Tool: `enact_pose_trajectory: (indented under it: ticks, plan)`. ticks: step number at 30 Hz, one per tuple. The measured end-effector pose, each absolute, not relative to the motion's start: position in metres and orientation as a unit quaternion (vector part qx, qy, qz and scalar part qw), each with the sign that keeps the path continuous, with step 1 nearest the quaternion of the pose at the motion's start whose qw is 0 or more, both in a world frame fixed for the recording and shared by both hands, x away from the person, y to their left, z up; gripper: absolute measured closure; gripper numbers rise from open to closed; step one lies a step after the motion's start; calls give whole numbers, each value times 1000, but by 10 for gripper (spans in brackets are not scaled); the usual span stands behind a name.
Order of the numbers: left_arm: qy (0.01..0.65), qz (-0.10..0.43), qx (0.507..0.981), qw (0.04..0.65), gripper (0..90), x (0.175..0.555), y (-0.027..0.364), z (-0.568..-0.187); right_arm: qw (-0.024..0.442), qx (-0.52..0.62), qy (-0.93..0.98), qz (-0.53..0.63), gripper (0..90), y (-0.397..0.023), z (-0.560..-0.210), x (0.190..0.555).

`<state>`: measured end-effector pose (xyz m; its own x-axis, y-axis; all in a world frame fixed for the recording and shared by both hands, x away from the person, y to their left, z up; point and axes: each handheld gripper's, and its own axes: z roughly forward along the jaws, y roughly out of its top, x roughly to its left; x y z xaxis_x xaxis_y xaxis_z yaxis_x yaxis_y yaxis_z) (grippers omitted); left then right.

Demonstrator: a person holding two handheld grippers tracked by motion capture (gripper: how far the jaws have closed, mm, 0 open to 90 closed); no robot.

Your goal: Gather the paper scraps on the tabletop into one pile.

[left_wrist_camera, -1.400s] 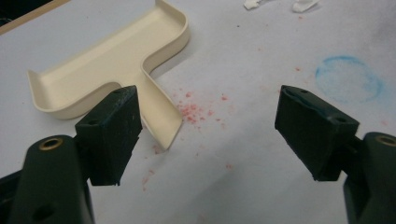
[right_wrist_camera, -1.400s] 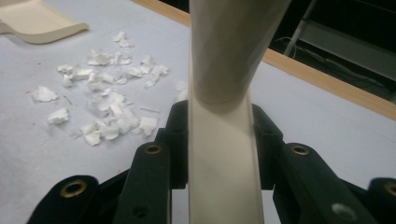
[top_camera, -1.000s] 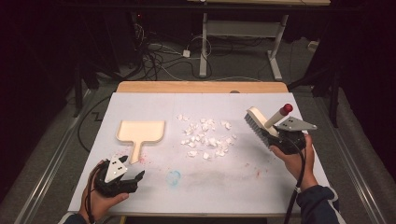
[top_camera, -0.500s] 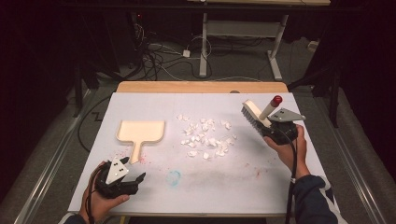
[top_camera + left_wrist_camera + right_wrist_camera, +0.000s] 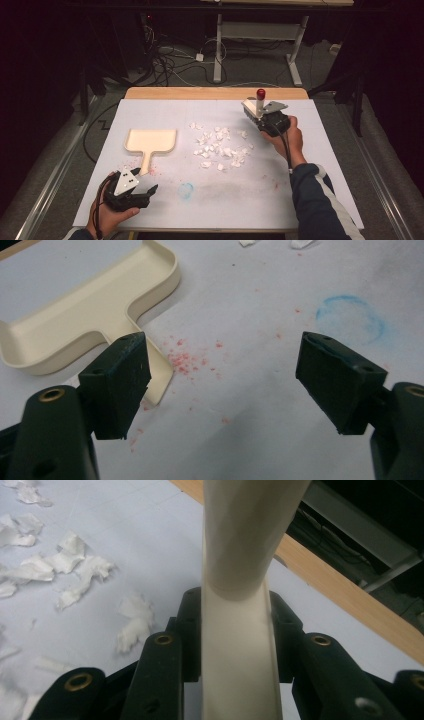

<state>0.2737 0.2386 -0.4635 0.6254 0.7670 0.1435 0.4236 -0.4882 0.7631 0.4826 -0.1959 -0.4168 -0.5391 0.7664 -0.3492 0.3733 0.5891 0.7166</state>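
cream brush (image 5: 253,106) clamped in right gripper (image 5: 268,120) (left gripper (image 5: 131,190) gapes).

the left gripper (image 5: 145,191) sits low at the near left of the bench (image 5: 320,200), held in the left hand (image 5: 107,216) with its jaws spread wide and empty, while the right gripper (image 5: 257,114), raised at the far right in the right hand (image 5: 290,142), is clamped on a brush handle (image 5: 240,630).

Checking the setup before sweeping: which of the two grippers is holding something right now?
The right gripper, shut on the brush handle beside the paper scraps. The left gripper hangs open with nothing between its jaws, near the dustpan.
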Motion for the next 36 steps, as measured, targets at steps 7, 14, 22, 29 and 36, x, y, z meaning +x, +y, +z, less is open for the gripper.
enact_pose_trajectory:
  ticks: [7, 14, 22, 29, 36]
  plan:
    - [348, 242, 832, 358, 198, 274, 237, -461, 322, 292, 858, 275, 675, -158, -433, 491]
    - [333, 240, 843, 348, 196, 271, 230, -463, 316, 236, 876, 278, 673, -139, -444, 459]
    - [332, 243, 842, 348, 195, 268, 229, -461, 271, 178, 889, 323, 673, -150, -439, 416]
    - [332, 240, 842, 351, 196, 267, 226, -459, 265, 154, 890, 337, 675, -160, -430, 396]
    - [334, 240, 842, 349, 196, 270, 224, -460, 281, 166, 878, 351, 675, -162, -415, 414]
